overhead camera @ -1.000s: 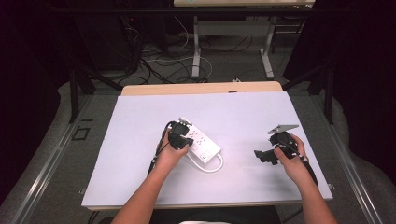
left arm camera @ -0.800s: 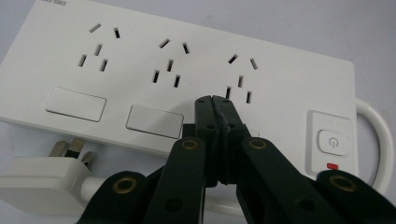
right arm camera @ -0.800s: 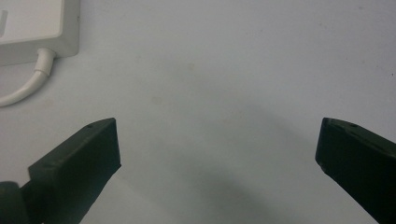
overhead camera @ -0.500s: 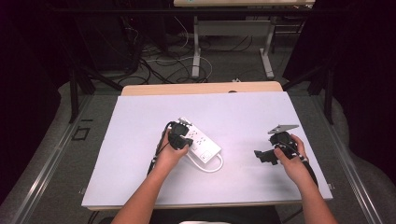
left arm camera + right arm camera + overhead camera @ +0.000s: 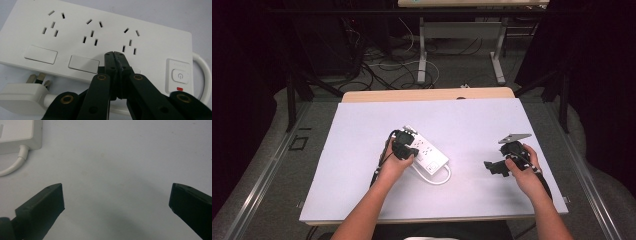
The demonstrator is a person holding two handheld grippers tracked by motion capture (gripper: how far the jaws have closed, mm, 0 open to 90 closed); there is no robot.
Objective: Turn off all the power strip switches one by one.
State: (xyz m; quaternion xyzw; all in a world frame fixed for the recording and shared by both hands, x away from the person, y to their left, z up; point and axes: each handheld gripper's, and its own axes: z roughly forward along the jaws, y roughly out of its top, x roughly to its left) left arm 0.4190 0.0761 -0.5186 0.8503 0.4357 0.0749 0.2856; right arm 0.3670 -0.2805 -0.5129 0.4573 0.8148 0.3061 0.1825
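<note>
From above, the left gripper is sitting on the power strip at mid-table, the right gripper resting well apart. Along the left gripper, jaws are pressing together, tips touching the strip by a switch; its plug is lying beside. Right gripper: jaws are standing wide apart over bare table, cord off in the corner.

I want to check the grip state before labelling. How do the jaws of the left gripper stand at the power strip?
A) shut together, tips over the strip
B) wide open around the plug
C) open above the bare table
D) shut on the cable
A: in the left gripper view the left gripper has its jaws pressed together, tips over the power strip, nothing between them.
</note>
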